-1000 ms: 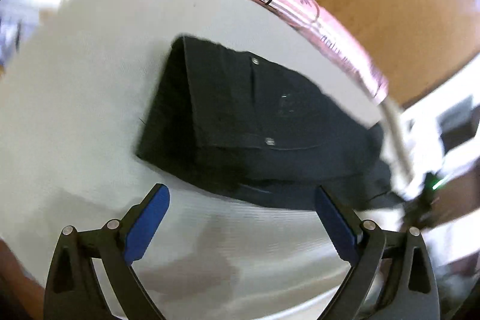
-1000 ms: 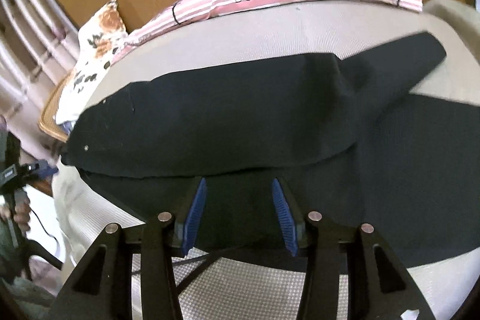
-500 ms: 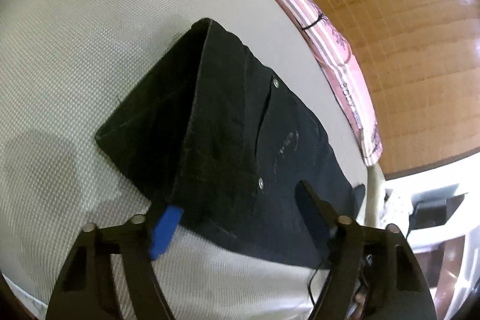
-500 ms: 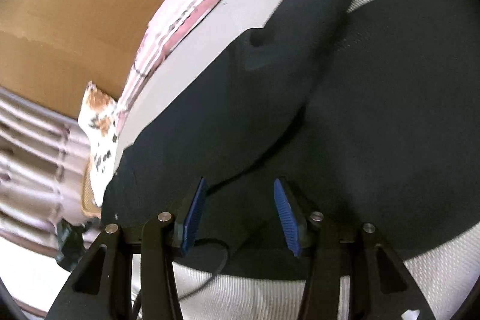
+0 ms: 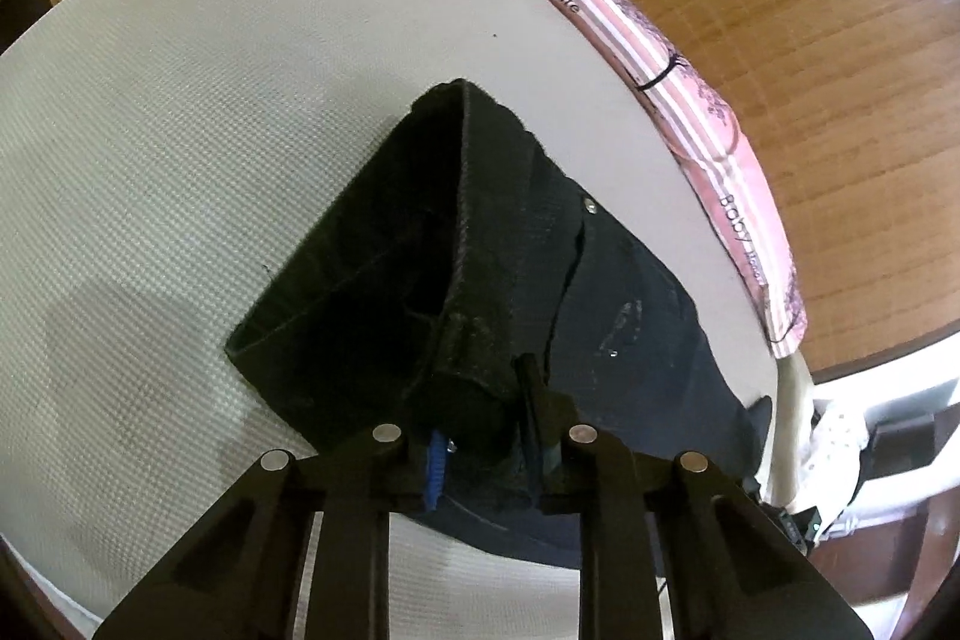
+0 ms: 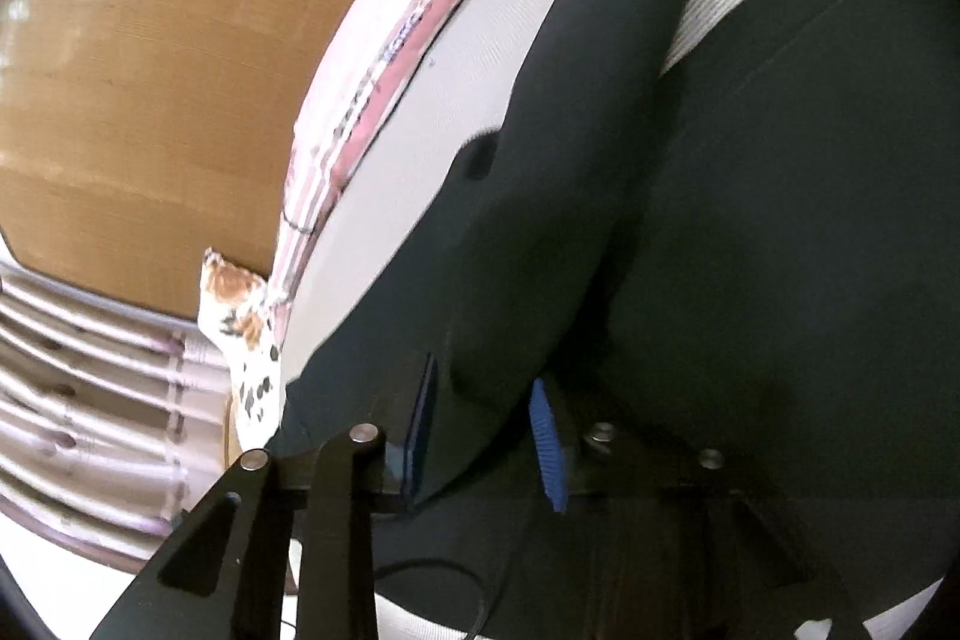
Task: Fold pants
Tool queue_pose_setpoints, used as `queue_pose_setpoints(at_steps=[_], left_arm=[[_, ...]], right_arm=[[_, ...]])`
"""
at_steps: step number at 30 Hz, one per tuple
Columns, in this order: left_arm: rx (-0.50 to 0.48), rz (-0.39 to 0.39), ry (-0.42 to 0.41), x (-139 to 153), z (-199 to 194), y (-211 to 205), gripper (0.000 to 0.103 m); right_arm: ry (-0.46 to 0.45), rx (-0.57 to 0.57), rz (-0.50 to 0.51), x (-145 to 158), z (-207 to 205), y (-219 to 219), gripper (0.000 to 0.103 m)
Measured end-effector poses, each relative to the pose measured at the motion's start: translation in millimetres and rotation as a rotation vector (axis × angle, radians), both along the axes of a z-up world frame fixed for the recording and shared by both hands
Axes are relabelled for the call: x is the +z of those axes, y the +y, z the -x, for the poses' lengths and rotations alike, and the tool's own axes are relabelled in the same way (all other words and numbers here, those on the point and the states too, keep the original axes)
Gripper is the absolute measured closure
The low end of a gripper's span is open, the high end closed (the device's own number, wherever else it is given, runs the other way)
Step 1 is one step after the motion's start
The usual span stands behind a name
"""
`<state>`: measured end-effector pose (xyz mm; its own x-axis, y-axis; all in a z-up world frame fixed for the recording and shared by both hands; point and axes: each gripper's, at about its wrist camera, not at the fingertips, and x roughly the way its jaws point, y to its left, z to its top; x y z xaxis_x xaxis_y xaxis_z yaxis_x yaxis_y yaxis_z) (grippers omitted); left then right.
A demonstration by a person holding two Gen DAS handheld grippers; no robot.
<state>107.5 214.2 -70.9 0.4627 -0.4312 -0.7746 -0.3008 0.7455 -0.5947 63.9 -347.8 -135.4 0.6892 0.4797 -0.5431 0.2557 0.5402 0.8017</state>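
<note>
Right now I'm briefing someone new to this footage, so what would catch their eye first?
The black pants dominate, spread on the pale mesh bed surface with the waistband end nearest the left tool, whose jaws are closing on that fabric. The right tool is closing on a raised fold further along. A pink striped blanket lines the far edge.

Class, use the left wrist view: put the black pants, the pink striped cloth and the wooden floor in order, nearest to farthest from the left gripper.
1. Black pants: between the closing jaws of the left gripper, bottom centre.
2. Pink striped cloth: along the mat's far edge, right.
3. Wooden floor: beyond the cloth, upper right.
</note>
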Motion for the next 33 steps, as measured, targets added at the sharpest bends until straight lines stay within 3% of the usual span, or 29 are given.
queue_pose_setpoints(at_steps=[8, 11, 18, 21, 29, 33], left_arm=[[-0.022, -0.071, 0.007, 0.4, -1.5, -4.9, 0.082], [-0.051, -0.116, 0.0, 6.8, -4.7, -9.1, 0.083], [-0.153, -0.246, -0.084, 32.2, -14.3, -11.4, 0.085], [-0.218, -0.324, -0.079, 28.5, -14.7, -15.3, 0.085], [-0.361, -0.57, -0.058, 4.6, -4.7, -37.8, 0.084], [-0.4, -0.713, -0.069, 0.3, 0.2, -58.1, 0.083]], right_arm=[[-0.037, -0.01, 0.037, 12.8, -9.2, -8.2, 0.083], [-0.012, -0.01, 0.089, 19.7, -7.2, -7.2, 0.089], [-0.044, 0.015, 0.289, 66.5, 32.9, 10.4, 0.092], [-0.006, 0.037, 0.323, 61.8, 47.8, 17.3, 0.092], [0.202, 0.067, 0.34, 4.7, 64.5, 29.1, 0.094], [0.208, 0.083, 0.396, 5.4, 58.7, 34.8, 0.094]])
